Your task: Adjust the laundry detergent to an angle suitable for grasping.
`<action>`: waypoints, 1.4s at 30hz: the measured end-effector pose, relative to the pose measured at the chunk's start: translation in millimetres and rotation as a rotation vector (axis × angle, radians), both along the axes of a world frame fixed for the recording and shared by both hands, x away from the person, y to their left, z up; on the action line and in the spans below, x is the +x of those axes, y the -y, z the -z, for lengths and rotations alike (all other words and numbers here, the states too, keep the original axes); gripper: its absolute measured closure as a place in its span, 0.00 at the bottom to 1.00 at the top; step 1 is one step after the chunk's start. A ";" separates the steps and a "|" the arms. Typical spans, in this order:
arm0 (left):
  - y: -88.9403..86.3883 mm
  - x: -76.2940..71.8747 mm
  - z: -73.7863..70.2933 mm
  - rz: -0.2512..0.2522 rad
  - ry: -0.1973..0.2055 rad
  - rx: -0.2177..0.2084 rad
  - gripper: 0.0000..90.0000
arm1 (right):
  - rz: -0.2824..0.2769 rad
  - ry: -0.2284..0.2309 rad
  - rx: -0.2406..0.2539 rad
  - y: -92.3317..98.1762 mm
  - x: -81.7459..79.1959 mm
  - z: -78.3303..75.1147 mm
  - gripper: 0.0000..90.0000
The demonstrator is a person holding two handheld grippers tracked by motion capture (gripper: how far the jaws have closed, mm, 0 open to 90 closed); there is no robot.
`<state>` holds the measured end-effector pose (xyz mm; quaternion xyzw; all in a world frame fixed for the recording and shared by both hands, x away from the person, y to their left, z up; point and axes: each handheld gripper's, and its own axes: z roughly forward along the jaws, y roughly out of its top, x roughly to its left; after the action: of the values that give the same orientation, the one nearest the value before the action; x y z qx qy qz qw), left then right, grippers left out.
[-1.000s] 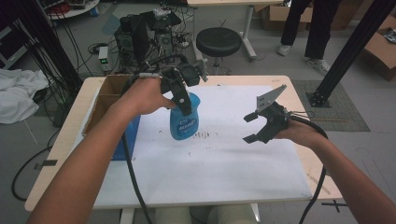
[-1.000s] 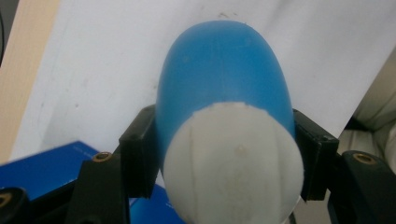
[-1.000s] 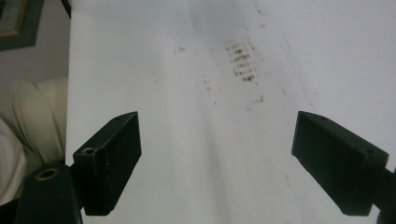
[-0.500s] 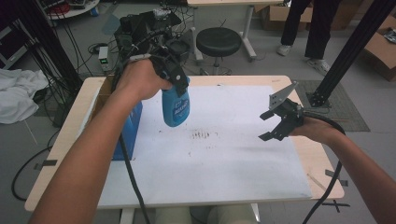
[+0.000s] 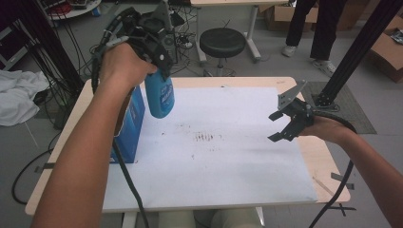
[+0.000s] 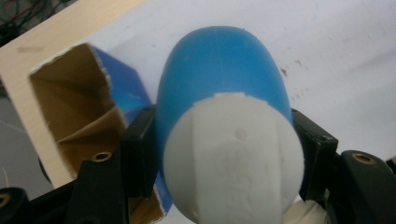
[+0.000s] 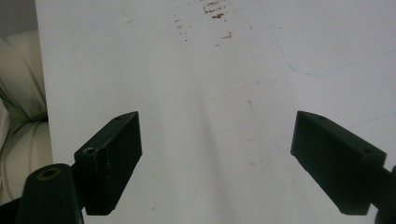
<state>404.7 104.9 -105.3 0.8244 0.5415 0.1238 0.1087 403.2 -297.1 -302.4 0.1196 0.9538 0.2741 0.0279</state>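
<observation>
A blue bottle point(image 5: 159, 97) with a white cap hangs in the air over the table's left part, held by my left gripper point(image 5: 159, 61), whose jaws are shut on its upper end. In the left gripper view the blue bottle point(image 6: 219, 70) and its white cap sit between the two black jaws, my left gripper point(image 6: 224, 154) clamped on it, above an open blue cardboard box point(image 6: 84, 116). My right gripper point(image 5: 275, 127) hovers over the right part of the white sheet point(image 5: 214, 156), jaws wide apart. My right gripper point(image 7: 217, 158) holds nothing in its own view.
The open blue box point(image 5: 133, 126) stands at the table's left edge, just below the bottle. Brown smudges point(image 5: 206, 137) mark the middle of the sheet. Behind the table are a black stool point(image 5: 222, 42), cables, and a standing person's legs point(image 5: 309, 28). A black post point(image 5: 351, 52) rises at right.
My left gripper has lifted the blue bottle up and leftward, toward the blue box. My right gripper drifted right early on and has since stayed still, open.
</observation>
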 end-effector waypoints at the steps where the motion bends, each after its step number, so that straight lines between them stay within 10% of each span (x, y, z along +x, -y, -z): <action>1: -4.0 -0.2 -2.5 -0.021 0.006 0.000 0.42 | 0.000 0.002 0.001 0.7 0.2 0.2 0.18; 23: -85.0 -18.7 -43.1 -0.315 0.077 0.006 0.42 | -0.006 0.007 -0.021 3.6 -2.2 -1.5 0.18; 42: -126.1 -28.9 -7.3 -0.395 0.059 -0.010 0.42 | -0.009 0.002 -0.034 -4.7 -3.0 3.8 0.18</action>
<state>375.7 231.1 -98.0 0.6977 0.6897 0.1643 0.1021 400.2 -292.4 -306.3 0.1145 0.9588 0.2583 0.0297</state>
